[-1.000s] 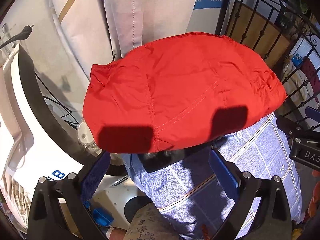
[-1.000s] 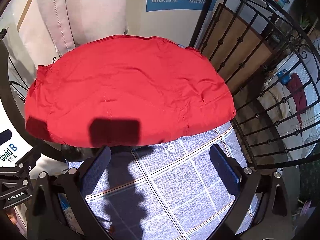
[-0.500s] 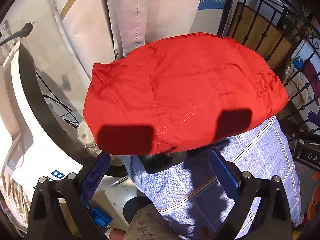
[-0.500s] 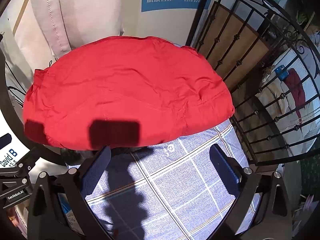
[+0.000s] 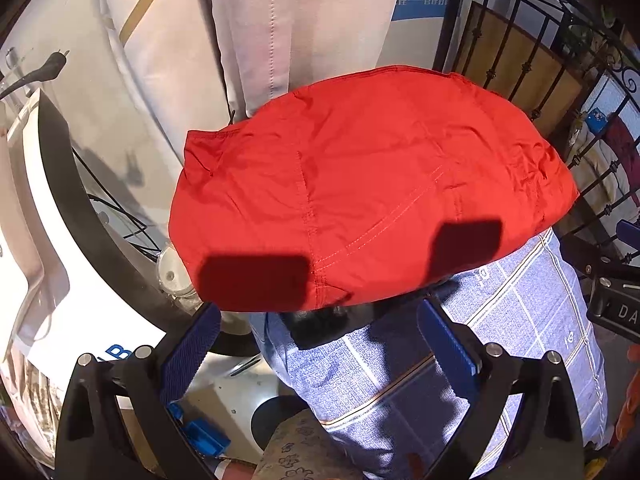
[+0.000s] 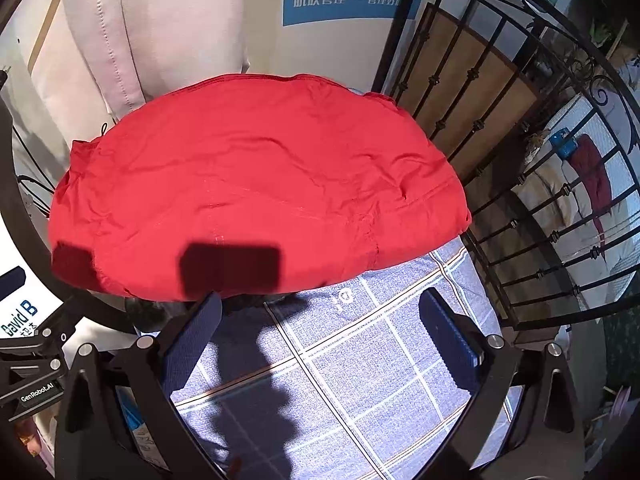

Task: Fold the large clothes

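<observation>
Partly, red garment hides checked cloth.

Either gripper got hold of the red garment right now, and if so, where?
Nothing is held. The left gripper and right gripper are both open and empty, short of the red garment, which lies on the blue checked cloth.

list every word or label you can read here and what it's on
"GenRobot.AI": left gripper's body, seen in the right wrist view.
"David B": white board; the characters under it are too small.
"肌肤管理——管理好": blue poster; the lines above are blurred.
"DA", cut off: right gripper's body.
Blue checked cloth logo: unreadable.
</observation>
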Action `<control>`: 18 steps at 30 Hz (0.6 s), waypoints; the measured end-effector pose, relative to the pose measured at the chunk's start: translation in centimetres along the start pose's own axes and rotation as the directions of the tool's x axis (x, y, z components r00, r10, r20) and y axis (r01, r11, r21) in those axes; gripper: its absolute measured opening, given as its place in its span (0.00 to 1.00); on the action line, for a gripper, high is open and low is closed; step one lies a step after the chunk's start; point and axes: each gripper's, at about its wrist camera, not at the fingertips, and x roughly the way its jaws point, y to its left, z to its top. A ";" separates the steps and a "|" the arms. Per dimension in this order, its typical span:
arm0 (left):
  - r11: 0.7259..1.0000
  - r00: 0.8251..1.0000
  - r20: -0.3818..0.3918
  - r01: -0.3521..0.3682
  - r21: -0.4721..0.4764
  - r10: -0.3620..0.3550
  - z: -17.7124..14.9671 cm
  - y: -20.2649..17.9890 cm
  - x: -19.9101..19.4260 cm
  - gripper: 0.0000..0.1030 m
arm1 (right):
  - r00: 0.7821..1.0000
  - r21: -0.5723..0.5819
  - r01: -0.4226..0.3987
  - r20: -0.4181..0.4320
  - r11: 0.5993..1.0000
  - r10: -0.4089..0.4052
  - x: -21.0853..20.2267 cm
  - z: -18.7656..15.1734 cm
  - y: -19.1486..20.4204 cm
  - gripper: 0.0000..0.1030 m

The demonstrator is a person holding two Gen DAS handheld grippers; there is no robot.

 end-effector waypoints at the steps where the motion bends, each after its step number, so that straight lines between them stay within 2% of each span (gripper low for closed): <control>1: 1.000 1.000 0.000 -0.001 0.001 0.001 0.0 0.0 0.0 0.94 | 1.000 0.002 -0.001 0.000 1.000 0.001 0.0 0.0 0.0 0.95; 18: 1.000 1.000 -0.001 -0.004 0.004 0.004 -0.1 0.0 -0.1 0.94 | 1.000 0.007 -0.005 0.002 1.000 0.005 0.1 0.1 0.0 0.95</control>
